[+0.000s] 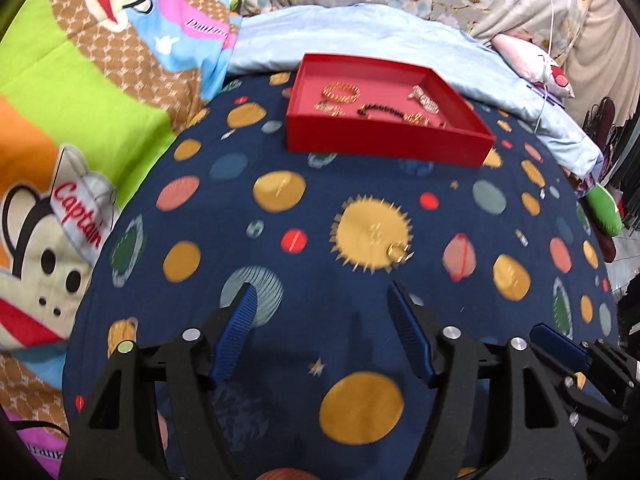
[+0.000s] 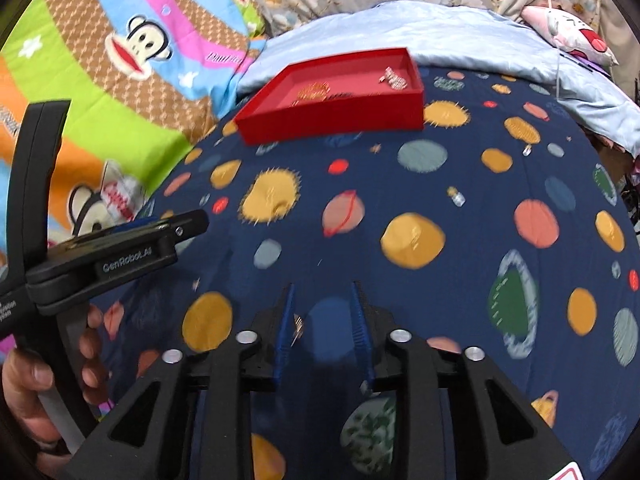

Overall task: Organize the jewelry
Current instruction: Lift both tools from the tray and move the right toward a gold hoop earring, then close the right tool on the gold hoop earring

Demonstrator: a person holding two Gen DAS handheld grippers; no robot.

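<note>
My left gripper (image 1: 320, 320) hangs with its jaws wide and nothing between them, just above the planet-print blanket (image 1: 240, 216). My right gripper (image 2: 322, 324) has its jaws partly apart; a small glinting bit (image 2: 298, 326) sits against the inner face of the left finger, but it is too blurred for me to say whether it is jewelry or whether I am holding it.

Just beyond my left jaws, a little to the right, a small gold piece (image 1: 398, 253) lies loose on the blanket, on a spiky yellow sun print. Further right, seen from the right wrist, a tiny clear-and-gold item (image 2: 457, 197) also lies loose.

At the far side stands the red tray (image 1: 384, 142), already holding a gold bracelet (image 1: 341, 92), a dark beaded bracelet (image 1: 380, 110) and a silvery piece (image 1: 425, 100), among others.

I judge most of the sorting done, with at least these two strays left to carry over.
</note>
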